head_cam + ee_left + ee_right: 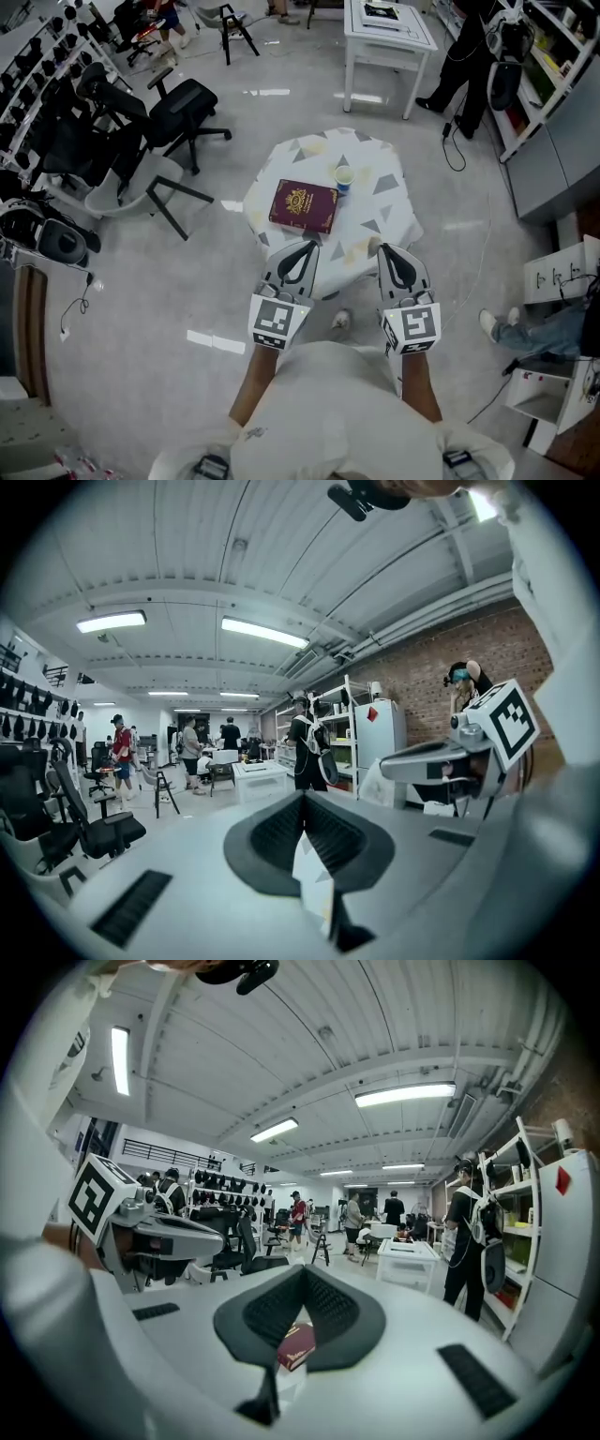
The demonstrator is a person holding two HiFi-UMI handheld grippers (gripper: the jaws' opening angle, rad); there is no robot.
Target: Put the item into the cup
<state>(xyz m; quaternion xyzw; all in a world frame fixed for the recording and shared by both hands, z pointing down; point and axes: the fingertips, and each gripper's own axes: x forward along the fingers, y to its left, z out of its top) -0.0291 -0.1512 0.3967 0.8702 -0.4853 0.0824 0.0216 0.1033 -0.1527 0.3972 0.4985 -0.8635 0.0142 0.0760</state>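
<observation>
A small table (377, 150) under a white cloth with grey triangles carries a maroon book (303, 206) and a paper cup (344, 178) with a blue band, just right of the book's far corner. I cannot see inside the cup. Both grippers hover side by side over the table's near edge. My left gripper (307, 247) (302, 797) is shut and empty, just short of the book's near edge. The right gripper (385, 249) (302, 1271) is shut and empty too. Under its closed tips, the right gripper view shows the book (295, 1346).
Black office chairs (183, 108) and a toppled white chair (141, 187) stand to the table's left. A white table (386, 37) is behind, and a person in black (469, 56) stands by shelves at the far right. Someone's legs (539, 328) reach in from the right.
</observation>
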